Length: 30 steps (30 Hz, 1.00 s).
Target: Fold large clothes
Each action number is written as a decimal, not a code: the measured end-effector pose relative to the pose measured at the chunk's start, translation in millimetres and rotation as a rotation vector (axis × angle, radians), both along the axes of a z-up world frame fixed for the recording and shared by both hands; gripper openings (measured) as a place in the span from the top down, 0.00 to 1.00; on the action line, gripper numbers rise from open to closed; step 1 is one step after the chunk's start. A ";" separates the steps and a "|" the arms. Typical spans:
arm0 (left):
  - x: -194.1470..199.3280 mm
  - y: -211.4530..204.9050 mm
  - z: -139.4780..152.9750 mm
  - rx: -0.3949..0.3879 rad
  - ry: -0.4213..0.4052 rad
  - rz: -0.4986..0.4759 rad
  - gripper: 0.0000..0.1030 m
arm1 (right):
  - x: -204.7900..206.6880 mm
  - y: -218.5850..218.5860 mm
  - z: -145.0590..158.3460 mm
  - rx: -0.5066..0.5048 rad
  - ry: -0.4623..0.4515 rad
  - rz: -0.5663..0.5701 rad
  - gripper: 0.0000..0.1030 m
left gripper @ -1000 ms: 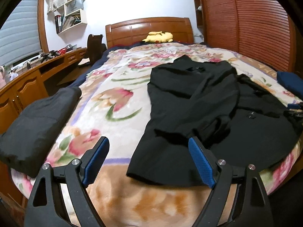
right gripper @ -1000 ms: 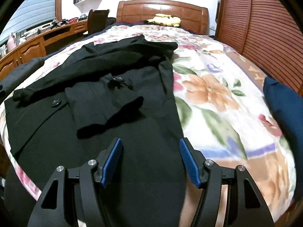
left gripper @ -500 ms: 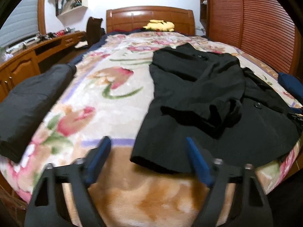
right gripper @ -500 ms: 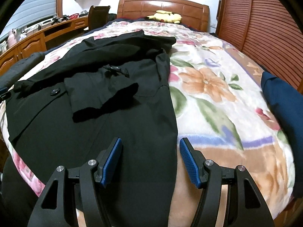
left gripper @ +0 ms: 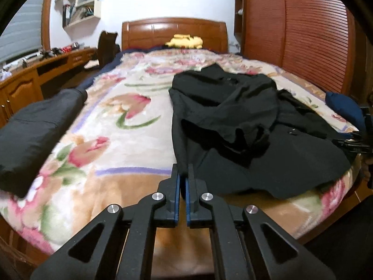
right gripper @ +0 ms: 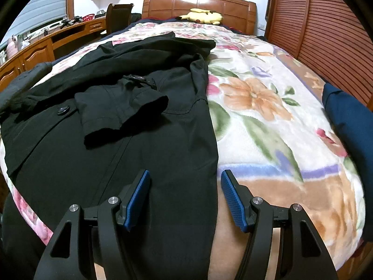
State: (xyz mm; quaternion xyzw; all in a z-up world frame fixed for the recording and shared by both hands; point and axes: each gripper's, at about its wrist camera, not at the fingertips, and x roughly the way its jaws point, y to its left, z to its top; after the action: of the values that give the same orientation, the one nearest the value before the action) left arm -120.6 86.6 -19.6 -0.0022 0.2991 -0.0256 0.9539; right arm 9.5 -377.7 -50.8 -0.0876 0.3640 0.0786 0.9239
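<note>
A black coat (left gripper: 233,121) lies spread on the floral bed, both sleeves folded over its front. My left gripper (left gripper: 183,175) is shut on the coat's near left hem corner at the foot of the bed. In the right wrist view the coat (right gripper: 144,121) fills the left half. My right gripper (right gripper: 184,186) is open, its blue pads straddling the coat's right hem edge, just above the fabric. The right gripper also shows at the far right edge of the left wrist view (left gripper: 359,140).
A folded dark grey garment (left gripper: 35,130) lies at the bed's left edge. A folded navy garment (right gripper: 349,121) lies at the right edge. A yellow plush (right gripper: 202,16) sits by the wooden headboard. A wooden desk (left gripper: 28,81) runs along the left wall.
My left gripper moved right and forward to the coat's left hem corner and closed on it. My right gripper stayed open and moved slightly forward over the right hem.
</note>
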 end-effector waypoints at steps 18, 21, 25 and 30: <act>3.9 32.1 -6.2 -0.016 0.017 0.077 0.52 | -1.4 -3.4 -1.9 0.020 0.002 0.004 0.37; 4.5 38.1 -4.0 -0.081 0.004 0.059 0.25 | -2.4 -3.5 -2.0 0.026 0.002 0.002 0.37; 10.1 38.2 -3.3 -0.078 -0.001 0.069 0.25 | -2.9 -3.5 -1.0 0.026 0.006 0.000 0.37; 24.4 36.3 -13.0 -0.076 0.047 0.037 0.31 | -8.0 -1.0 3.4 0.004 0.027 0.019 0.37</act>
State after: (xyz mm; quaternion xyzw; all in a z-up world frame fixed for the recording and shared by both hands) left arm -96.2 122.9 -32.6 -0.0446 0.3201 -0.0194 0.9461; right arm 1.5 -378.7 -47.4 -0.0882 0.3756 0.0891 0.9183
